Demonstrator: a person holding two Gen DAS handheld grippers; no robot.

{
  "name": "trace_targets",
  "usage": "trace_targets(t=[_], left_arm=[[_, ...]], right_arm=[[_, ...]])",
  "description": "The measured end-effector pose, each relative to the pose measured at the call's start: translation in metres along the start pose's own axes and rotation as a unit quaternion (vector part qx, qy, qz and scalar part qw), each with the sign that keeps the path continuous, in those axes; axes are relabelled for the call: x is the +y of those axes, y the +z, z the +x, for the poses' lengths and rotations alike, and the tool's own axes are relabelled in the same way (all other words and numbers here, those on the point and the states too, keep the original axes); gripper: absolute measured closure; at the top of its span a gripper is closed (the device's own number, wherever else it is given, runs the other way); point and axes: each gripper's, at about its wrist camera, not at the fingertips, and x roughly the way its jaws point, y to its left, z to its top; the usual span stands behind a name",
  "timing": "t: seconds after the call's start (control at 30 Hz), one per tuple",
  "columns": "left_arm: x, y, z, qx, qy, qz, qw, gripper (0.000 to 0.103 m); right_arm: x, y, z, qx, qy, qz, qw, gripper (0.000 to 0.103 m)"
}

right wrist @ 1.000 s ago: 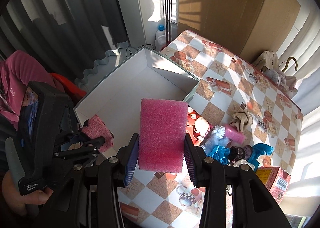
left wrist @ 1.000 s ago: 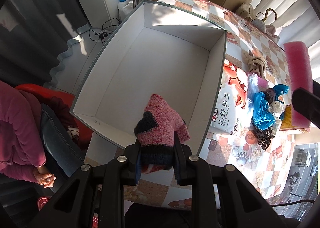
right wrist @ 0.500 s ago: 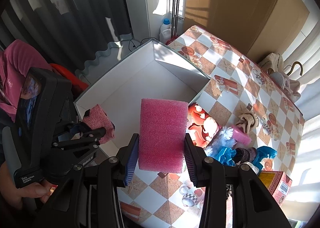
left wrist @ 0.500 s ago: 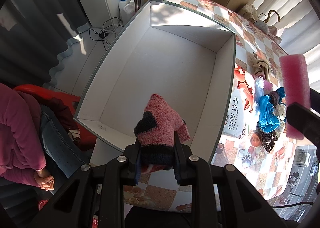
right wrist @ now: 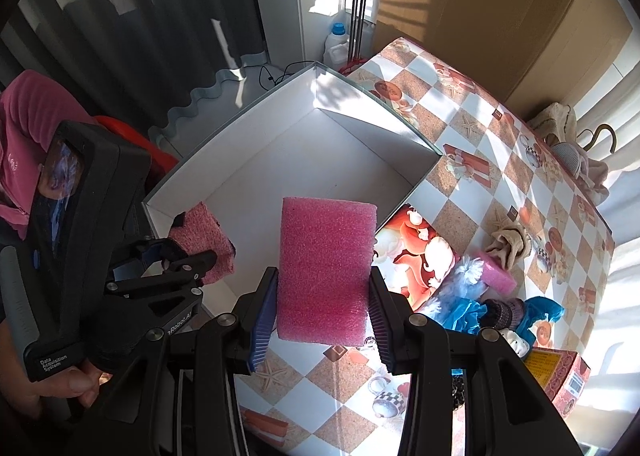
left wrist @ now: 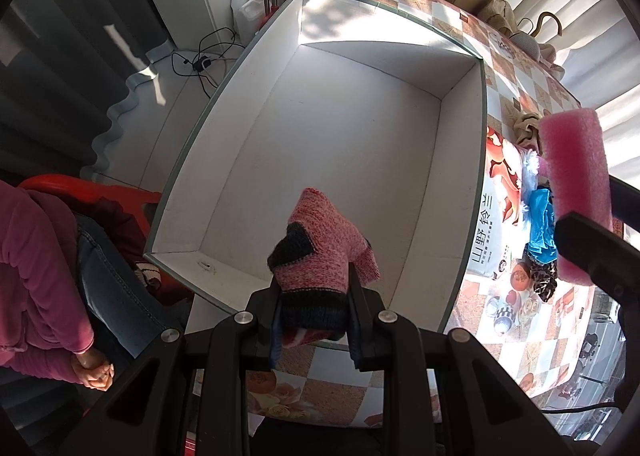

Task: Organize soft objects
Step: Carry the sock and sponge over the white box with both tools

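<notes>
My left gripper (left wrist: 314, 320) is shut on a pink knitted sock (left wrist: 324, 252) with dark heel and cuff, held above the near end of a big white box (left wrist: 352, 136). From the right wrist view the same sock (right wrist: 208, 240) hangs over the box's near left corner (right wrist: 256, 184). My right gripper (right wrist: 320, 320) is shut on a pink foam block (right wrist: 326, 268), above the box's right wall and the table beside it. The foam block (left wrist: 576, 184) also shows at the right in the left wrist view.
On the checkered tablecloth (right wrist: 472, 128) right of the box lie a printed bag (right wrist: 416, 252), blue cloth (right wrist: 464, 312), a small pink foam piece (right wrist: 498, 276), a beige cloth (right wrist: 510, 240) and a carton (right wrist: 560, 376). A person in a pink top (left wrist: 36, 276) sits at the left.
Both grippers have drifted toward the box with their loads; the box looks larger and more centred in both views. Both grips are unchanged.
</notes>
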Motion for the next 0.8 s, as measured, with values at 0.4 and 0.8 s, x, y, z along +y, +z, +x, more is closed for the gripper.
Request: trace_targets(t=[0.4,0.8], left_arm=[[0.006,0.011,0.005,0.005,0.002,0.003,1.0,0.075],[0.015,0.044,0.008,-0.001,0.004,0.008,1.0,0.075]], right_arm=[[-0.013,0.015,0.02,0.023,0.008,0.034,0.999,0.059],[-0.021,0.029,0.034,0.03,0.007,0.062,0.998,0.059]])
